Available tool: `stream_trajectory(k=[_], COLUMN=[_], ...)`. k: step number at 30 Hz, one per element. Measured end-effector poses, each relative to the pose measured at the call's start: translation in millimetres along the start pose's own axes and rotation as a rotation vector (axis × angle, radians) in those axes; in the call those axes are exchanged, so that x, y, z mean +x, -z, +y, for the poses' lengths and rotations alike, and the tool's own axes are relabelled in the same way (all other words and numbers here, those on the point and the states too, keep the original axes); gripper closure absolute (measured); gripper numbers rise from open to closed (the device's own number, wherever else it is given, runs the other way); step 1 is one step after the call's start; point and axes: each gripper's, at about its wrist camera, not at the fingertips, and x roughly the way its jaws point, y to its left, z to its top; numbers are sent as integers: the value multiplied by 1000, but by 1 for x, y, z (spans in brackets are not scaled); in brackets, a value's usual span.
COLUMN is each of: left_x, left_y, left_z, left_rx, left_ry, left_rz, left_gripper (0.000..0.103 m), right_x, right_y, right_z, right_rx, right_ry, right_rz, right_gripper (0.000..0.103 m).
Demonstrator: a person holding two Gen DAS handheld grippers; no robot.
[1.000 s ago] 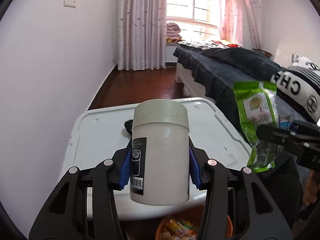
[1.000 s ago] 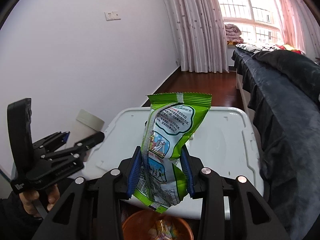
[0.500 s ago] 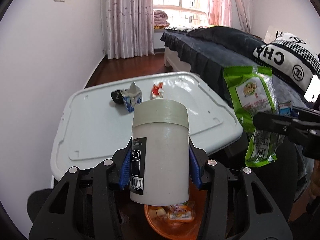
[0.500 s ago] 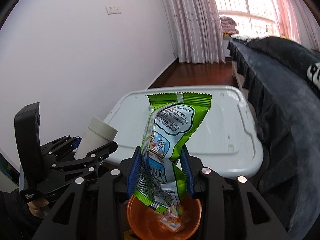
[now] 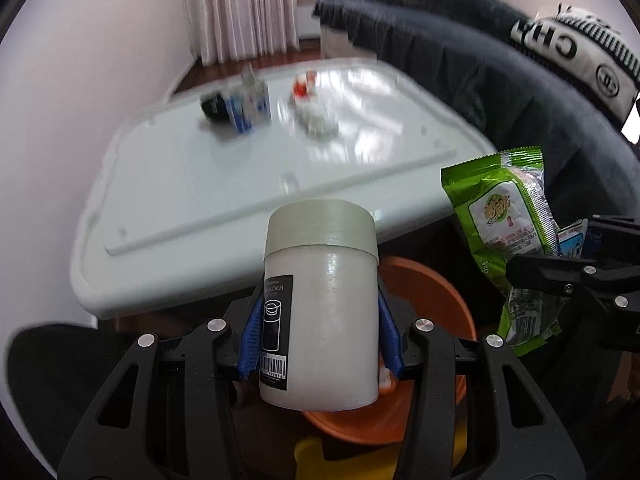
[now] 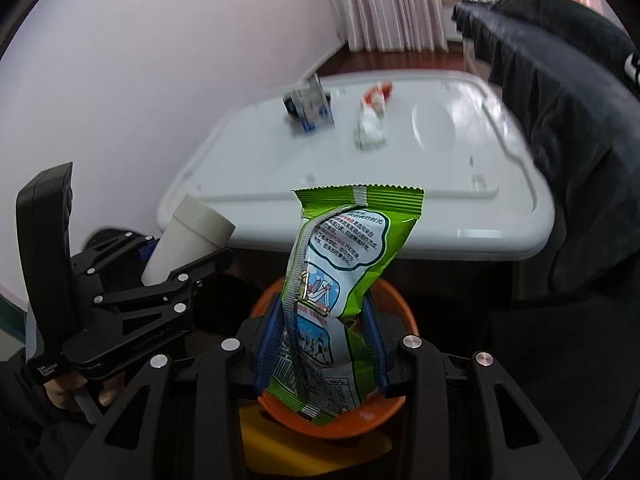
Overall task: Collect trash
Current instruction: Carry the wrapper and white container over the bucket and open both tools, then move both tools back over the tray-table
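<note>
Trash hangs over the orange bin [image 6: 332,420] for dropping: left claw [image 5: 319,334] clamps the white canister [image 5: 320,312], right claw [image 6: 320,350] pinches the green snack bag [image 6: 340,264], while carton [image 6: 312,110] and wrapper [image 6: 372,118] wait on the tabletop [image 6: 420,176].

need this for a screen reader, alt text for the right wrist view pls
The right claw grips a green snack bag above an orange bin; at left, the left claw holds a white canister before a white table.

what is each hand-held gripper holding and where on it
Left hand-held gripper: white cylindrical lidded container, clamped on its lower sides. Right hand-held gripper: green snack bag, pinched across its lower half.
</note>
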Motion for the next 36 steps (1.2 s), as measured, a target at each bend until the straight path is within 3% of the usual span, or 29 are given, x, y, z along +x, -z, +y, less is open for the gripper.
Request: stream_trajectory(k=[9, 10, 11, 12, 23, 28, 36], left_x=[44, 47, 49, 50, 54, 54, 52], left_y=[17, 18, 19, 20, 25, 10, -44], left_z=[3, 3, 4, 7, 17, 20, 45], left_rx=[-22, -27, -35, -43, -79, -81, -137], left_ry=[29, 31, 32, 34, 55, 49, 3], left_rz=[173, 186, 194, 197, 219, 185, 68], left_gripper=[56, 47, 37, 36, 36, 36, 36], right_x=[44, 47, 50, 50, 53, 55, 71], right_y=[10, 10, 10, 12, 2, -27, -120], right_z=[-6, -7, -10, -11, -22, -26, -32], right_rx=[18, 25, 35, 41, 74, 54, -10], right_ry=[-9, -7, -8, -8, -7, 1, 28], right_rz=[136, 144, 149, 152, 158, 123, 10], right_gripper=[59, 54, 53, 53, 53, 53, 51])
